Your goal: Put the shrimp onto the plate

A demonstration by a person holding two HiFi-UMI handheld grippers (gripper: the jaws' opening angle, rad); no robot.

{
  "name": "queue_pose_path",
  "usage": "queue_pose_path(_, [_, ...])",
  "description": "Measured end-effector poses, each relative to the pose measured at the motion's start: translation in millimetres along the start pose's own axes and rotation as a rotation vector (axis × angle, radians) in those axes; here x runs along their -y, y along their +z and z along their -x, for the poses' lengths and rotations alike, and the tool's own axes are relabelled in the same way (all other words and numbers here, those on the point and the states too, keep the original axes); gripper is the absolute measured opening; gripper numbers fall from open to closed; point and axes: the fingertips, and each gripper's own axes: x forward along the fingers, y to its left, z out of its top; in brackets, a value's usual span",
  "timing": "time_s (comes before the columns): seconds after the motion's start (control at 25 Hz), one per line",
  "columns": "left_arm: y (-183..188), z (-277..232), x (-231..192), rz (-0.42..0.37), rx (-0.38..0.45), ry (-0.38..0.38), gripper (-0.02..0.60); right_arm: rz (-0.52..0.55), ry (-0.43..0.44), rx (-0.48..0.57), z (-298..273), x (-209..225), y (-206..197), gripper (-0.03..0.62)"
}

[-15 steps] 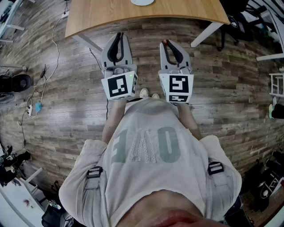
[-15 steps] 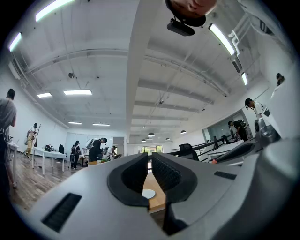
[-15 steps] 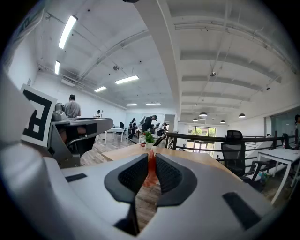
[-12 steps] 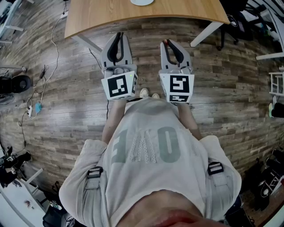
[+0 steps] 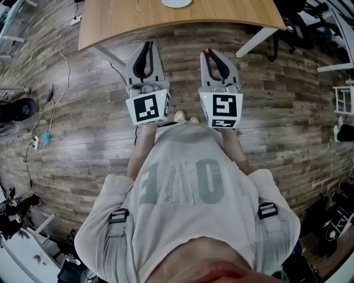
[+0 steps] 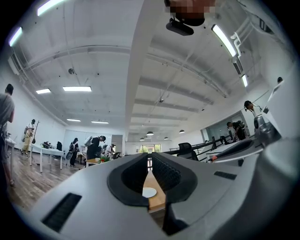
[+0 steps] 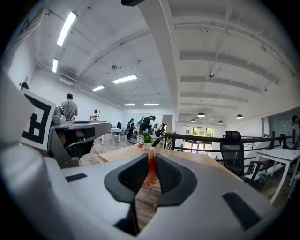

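A red-orange shrimp [image 7: 151, 171] stands upright between the pads of my right gripper [image 7: 150, 161], which is shut on it. From the head view its red tip [image 5: 208, 52] shows at that gripper's front [image 5: 210, 54]. My left gripper [image 5: 147, 44] is held beside it at the same height, its tips together and nothing in them. A white plate [image 5: 177, 2] lies on the wooden table [image 5: 166, 19] ahead of both grippers, cut off by the top edge. In the left gripper view the plate [image 6: 149, 192] shows through the slit between the jaws.
Both grippers hang over the wood-plank floor [image 5: 83, 138], short of the table's near edge. White table legs [image 5: 257, 41] slant down at the right. Cables [image 5: 41, 132] lie at the left, chairs and gear [image 5: 298, 22] at the right. People stand at far desks [image 6: 93, 147].
The head view has drifted a little; both grippers keep their places and the shrimp stays in the right one.
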Motion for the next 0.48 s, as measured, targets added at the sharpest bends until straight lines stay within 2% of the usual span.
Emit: queue_pose_path(0.48, [-22.2, -10.7, -15.4, 0.022, -0.015, -0.042, 0.032, -0.012, -0.023, -0.052, -15.9, -6.6, -19.8, 0.057])
